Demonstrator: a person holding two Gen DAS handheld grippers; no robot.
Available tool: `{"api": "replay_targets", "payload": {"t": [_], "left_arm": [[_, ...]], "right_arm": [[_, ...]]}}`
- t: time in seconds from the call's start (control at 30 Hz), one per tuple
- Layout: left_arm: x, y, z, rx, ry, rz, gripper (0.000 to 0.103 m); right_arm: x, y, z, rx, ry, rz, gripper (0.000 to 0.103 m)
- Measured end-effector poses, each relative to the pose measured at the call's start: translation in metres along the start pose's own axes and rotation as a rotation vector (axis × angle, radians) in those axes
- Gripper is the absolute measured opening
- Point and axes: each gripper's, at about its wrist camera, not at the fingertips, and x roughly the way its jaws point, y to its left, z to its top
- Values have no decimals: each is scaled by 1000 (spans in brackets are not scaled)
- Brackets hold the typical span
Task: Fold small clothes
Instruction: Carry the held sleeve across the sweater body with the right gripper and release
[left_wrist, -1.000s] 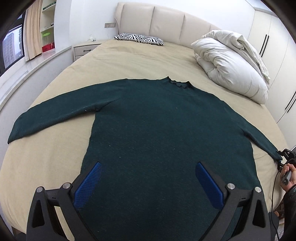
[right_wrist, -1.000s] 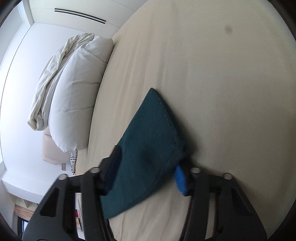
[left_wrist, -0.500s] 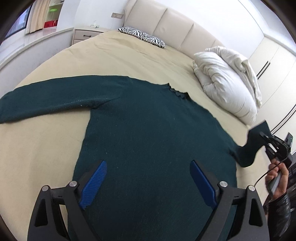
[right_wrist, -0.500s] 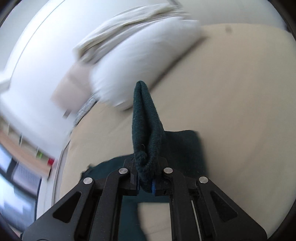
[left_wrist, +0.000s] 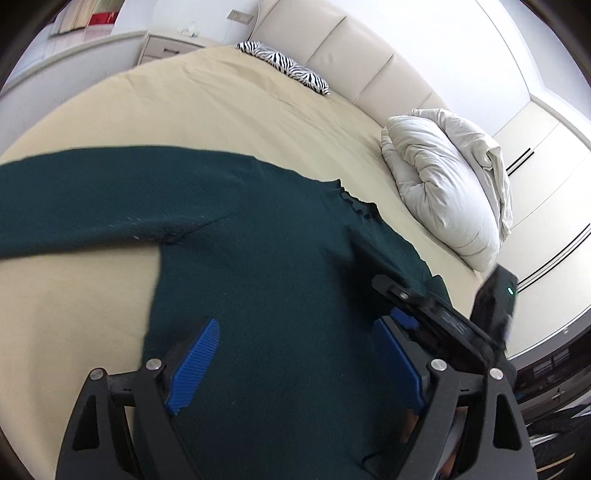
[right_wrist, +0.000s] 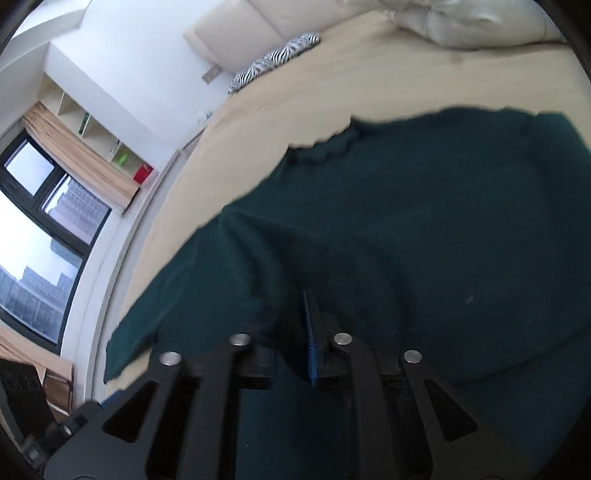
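Over the near edge of the bed, my left gripper (left_wrist: 295, 365) hovers above the lower body of the dark green knitted long-sleeved sweater (left_wrist: 266, 266), its blue ribbed pads (left_wrist: 194, 363) set wide and drawing slowly inward, only the flat knit showing below the gap between them and nothing grasped. Just to its right, my right gripper (right_wrist: 295, 332) reaches across the same garment with the right sleeve carried over onto the chest; its jaws are parting, dark knit shows in the narrow gap beside one blue pad (right_wrist: 309, 343), and I cannot tell whether the pads press on it. That sweater lies face up across the beige bedsheet (left_wrist: 229, 110), its frilled neckline (left_wrist: 356, 205) toward the headboard and its left sleeve (left_wrist: 92, 199) stretched flat toward the window side. Farther back, a bundled white duvet (left_wrist: 447, 181) sits near the right edge of the mattress, and a zebra-striped pillow (left_wrist: 284, 66) rests against the cream padded headboard (left_wrist: 354, 55).
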Motion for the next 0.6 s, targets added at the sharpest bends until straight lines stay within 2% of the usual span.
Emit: {"api": "replay_targets", "payload": {"t": [0.1, 0.17, 0.27, 0.3, 0.33, 0.37, 0.57, 0.6], "left_arm": [[22, -3, 5, -28, 31, -29, 87], [39, -12, 9, -27, 56, -51, 87], [63, -24, 14, -17, 86, -50, 86], [72, -27, 17, -17, 99, -49, 83], [82, -32, 20, -11, 115, -49, 74], [88, -36, 22, -2, 122, -39, 70], [130, -70, 33, 137, 181, 62, 45], [134, -72, 34, 155, 180, 78, 30]], "right_arm": [[-17, 4, -17, -19, -35, 46, 72], [-39, 4, -29, -52, -81, 43, 79], [-65, -8, -41, -72, -85, 50, 80], [-71, -13, -42, -64, -82, 29, 80], [-81, -23, -59, -39, -87, 13, 80], [-91, -33, -75, -5, -96, 17, 80], [-135, -115, -88, 259, -152, 62, 80], [-139, -127, -88, 297, -159, 62, 80]]}}
